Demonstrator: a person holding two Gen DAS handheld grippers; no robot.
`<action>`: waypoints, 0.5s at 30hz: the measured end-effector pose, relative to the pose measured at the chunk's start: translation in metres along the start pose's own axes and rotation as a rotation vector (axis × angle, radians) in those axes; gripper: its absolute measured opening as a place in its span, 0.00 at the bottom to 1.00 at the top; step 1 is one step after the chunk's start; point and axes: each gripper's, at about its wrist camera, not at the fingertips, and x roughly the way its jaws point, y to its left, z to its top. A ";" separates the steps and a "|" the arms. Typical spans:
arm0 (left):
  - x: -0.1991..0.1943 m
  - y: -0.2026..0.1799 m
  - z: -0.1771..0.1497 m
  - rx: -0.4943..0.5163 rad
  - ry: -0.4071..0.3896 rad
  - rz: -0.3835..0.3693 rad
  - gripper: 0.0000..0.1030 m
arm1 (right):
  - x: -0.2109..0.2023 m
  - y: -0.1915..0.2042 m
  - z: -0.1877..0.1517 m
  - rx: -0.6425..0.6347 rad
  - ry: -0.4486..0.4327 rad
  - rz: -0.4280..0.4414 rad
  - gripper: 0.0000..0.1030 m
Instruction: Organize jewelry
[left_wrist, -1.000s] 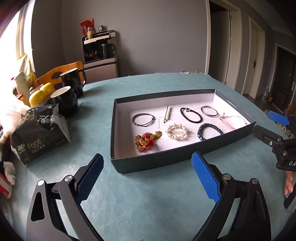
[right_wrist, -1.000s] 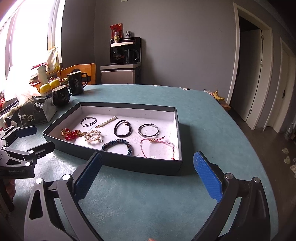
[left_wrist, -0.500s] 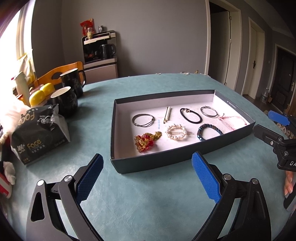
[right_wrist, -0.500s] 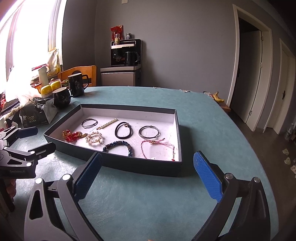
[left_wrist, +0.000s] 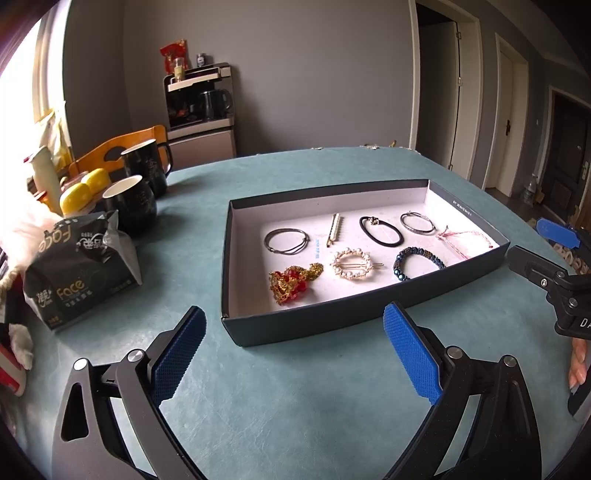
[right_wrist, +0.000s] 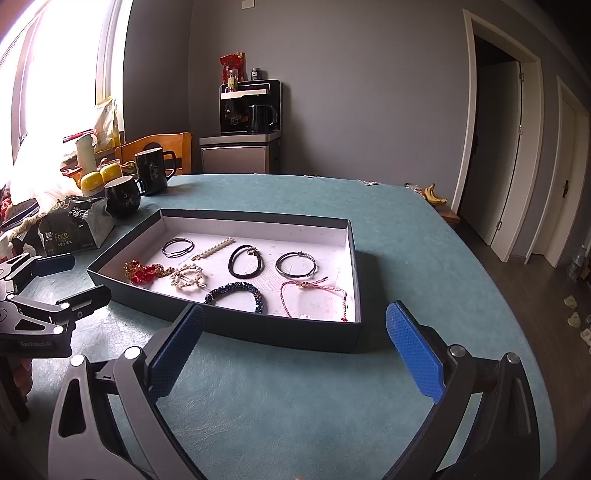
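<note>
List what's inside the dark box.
Inside the box: gold-red ornament, pearl ring clip, blue bead bracelet, pink cord bracelet, two black bands, silver bangle, pearl bar clip. Nothing covered.

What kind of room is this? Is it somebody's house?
Probably a home dining room: a big teal table with black mugs and a wooden chair, plus a drinks machine holding a kettle by the wall.

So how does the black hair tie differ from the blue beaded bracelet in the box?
The black hair tie is a smooth, thin oval band with a small gold charm; the blue beaded bracelet is chunkier and bumpy with beads. The hair tie lies in the far row, the bracelet in the near row by the front wall. Both lie flat as closed loops on the box floor.
</note>
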 end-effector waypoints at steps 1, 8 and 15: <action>0.000 0.000 0.000 0.000 0.000 -0.001 0.96 | 0.000 0.000 0.000 0.000 0.000 0.000 0.95; 0.000 0.000 0.000 0.000 0.001 -0.002 0.96 | 0.000 0.000 0.000 0.000 0.005 0.001 0.95; 0.000 0.000 0.000 0.000 0.001 -0.001 0.96 | 0.000 0.000 0.000 0.000 0.006 0.001 0.95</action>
